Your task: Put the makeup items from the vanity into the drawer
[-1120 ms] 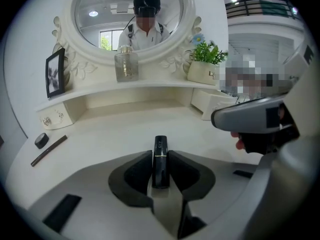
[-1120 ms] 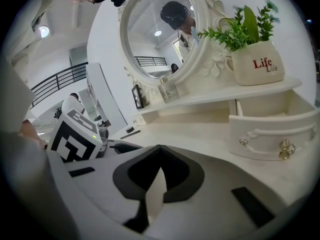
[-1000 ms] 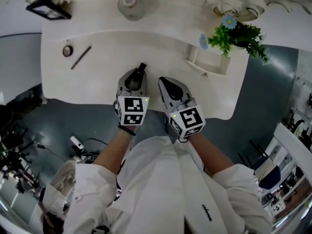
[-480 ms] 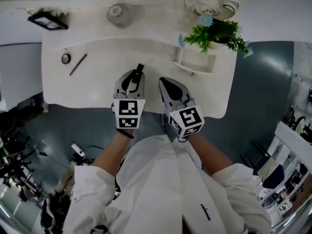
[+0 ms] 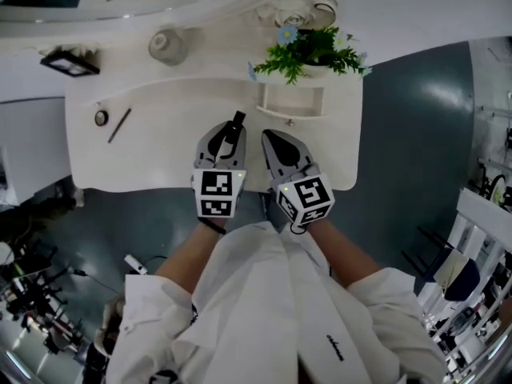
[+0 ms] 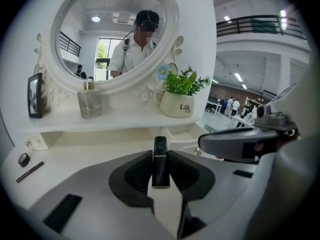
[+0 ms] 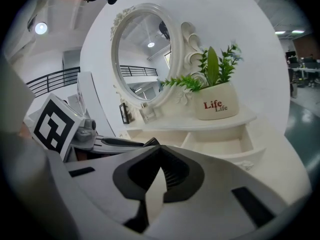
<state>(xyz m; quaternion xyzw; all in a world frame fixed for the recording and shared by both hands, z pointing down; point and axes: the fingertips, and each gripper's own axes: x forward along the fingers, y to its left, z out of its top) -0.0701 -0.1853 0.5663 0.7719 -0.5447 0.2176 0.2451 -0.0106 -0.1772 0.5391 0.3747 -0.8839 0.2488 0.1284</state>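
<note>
Fingers (image 6: 136, 175) of my left gripper (image 6: 160, 156) clamp a slim lipstick (image 6: 160, 165), its top sticking out, while those of my right gripper (image 7: 159, 153) are closed empty, so that end could clip the drawer (image 5: 291, 115) front and twist loose.

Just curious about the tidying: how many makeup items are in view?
3. A black lipstick in the left gripper; a small round pot and a dark pencil side by side at the left end of the vanity. Others may be hidden.
</note>
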